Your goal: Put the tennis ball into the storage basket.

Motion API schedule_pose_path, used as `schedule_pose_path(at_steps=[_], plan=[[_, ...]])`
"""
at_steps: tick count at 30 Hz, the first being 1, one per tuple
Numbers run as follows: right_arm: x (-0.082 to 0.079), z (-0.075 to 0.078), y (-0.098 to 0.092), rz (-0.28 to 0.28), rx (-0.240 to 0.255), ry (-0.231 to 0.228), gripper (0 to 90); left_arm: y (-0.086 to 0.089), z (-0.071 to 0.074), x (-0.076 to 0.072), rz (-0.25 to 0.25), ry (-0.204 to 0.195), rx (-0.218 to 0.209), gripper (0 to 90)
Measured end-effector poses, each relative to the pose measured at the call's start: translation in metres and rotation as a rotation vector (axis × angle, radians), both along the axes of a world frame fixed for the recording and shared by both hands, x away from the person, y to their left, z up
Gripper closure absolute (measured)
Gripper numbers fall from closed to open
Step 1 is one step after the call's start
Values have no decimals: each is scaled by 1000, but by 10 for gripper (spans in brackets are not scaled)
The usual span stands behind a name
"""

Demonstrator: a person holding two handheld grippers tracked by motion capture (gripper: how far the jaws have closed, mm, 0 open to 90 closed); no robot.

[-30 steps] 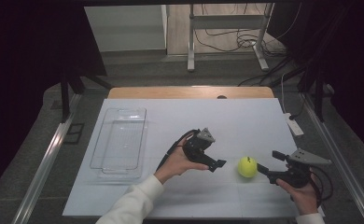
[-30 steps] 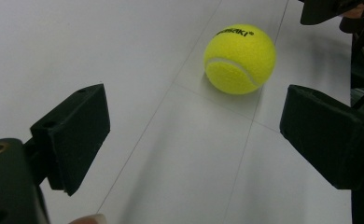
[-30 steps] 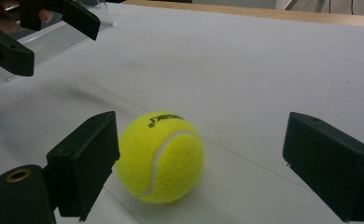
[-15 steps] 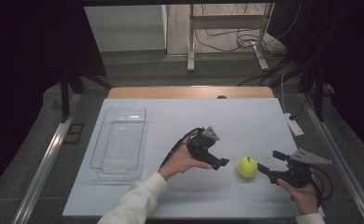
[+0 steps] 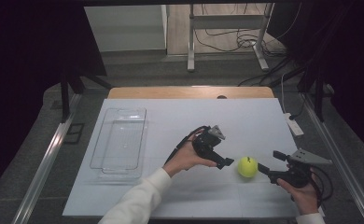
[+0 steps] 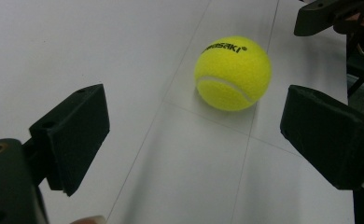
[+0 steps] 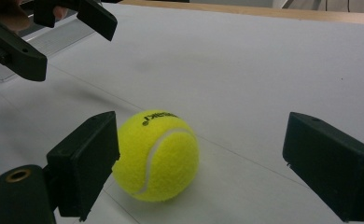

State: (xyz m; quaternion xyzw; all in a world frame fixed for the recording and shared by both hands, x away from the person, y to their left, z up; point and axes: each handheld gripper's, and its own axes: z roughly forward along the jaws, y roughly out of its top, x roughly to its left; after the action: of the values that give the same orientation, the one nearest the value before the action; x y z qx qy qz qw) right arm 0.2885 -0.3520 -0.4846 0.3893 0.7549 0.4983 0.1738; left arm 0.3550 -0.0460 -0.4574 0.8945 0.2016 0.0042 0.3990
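- My left claw gapes wide at the tennis ball's nine o'clock, apart.
- My right claw gapes at three.
- Bare counter lies toward twelve.

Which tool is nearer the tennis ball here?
Right, narrowly. The right tool, jaws open, has the tennis ball just ahead, beside one jaw. The left tool, also open, points at the ball from its other side, slightly farther off.
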Motion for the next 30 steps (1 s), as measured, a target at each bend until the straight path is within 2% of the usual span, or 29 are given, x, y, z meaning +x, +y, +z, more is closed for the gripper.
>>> schedule_pose_path(at_steps=[9,30], plan=[[0,0,-1,-2,3,1,110,-12,1,1,-46,8,23,95],[0,0,-2,-6,6,-1,110,-32,1,4,-78,-1,50,88]])
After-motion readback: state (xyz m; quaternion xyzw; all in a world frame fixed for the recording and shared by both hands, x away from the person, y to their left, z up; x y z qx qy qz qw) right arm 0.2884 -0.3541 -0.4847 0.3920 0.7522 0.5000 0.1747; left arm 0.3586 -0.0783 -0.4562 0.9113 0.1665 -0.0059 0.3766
